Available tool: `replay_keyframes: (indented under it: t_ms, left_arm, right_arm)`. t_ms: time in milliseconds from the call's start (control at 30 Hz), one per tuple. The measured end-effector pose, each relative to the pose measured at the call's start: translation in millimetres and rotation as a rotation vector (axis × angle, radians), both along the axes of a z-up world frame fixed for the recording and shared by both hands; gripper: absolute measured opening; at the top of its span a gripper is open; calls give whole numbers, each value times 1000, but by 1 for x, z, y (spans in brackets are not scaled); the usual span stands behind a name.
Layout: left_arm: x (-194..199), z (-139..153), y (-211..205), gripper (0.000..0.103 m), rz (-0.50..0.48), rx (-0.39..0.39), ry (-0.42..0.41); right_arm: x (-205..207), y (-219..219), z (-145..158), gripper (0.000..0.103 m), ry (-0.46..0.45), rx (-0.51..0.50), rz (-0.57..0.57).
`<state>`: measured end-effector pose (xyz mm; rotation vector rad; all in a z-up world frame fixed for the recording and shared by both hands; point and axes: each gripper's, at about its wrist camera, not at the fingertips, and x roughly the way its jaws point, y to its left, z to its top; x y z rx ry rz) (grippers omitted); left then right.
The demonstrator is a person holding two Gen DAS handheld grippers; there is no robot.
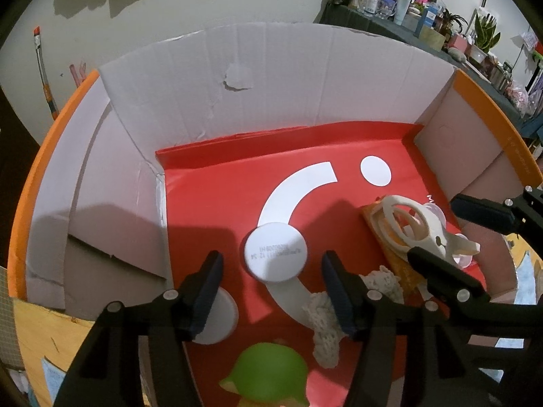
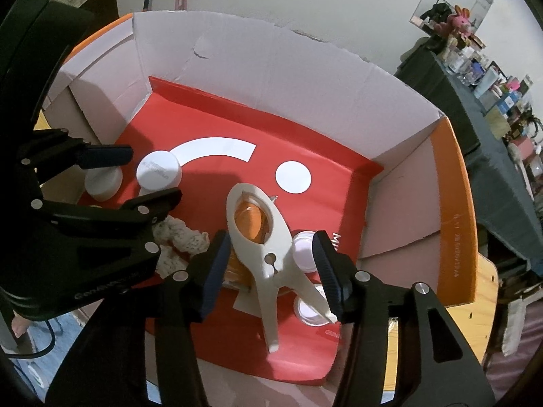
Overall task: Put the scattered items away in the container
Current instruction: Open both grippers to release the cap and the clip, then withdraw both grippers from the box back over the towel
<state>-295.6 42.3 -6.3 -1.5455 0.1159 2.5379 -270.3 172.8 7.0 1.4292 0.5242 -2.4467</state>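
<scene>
The container is a cardboard box with orange outer sides and a red floor. My left gripper is open inside it, and a white round jar lies on the floor between its fingers, untouched. A second white jar sits beside it. My right gripper is open astride a cream plastic clip that rests on an orange item. A green toy and a cream crochet piece also lie inside.
Two small white cups sit by the clip near the box's right wall. A dark table crowded with bottles stands at the back right. The box rests on a wooden surface.
</scene>
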Motion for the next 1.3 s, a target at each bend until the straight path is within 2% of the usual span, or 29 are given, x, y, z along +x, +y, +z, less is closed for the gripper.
replay_keyframes:
  t_ms: [500,700,867,1033,1300]
  left_arm:
    - [11,13,0,65,1,-12,34]
    - [22,27,-1,77,18,-46,98]
    - [28,35,-7,80,22,-29,105]
    - [36,43,-8,86,25,-38,132]
    - [64,63,-13,92,28,-32,178]
  right_arm:
    - [8,1,13,59,42,-2,-9]
    - [14,2,21,60,62,-9,-15]
    - [18,2,28,64,82,-16,-18]
    - [28,2,37,65,106,-19,-15]
    - [54,3,53,68,145,-32,-10]
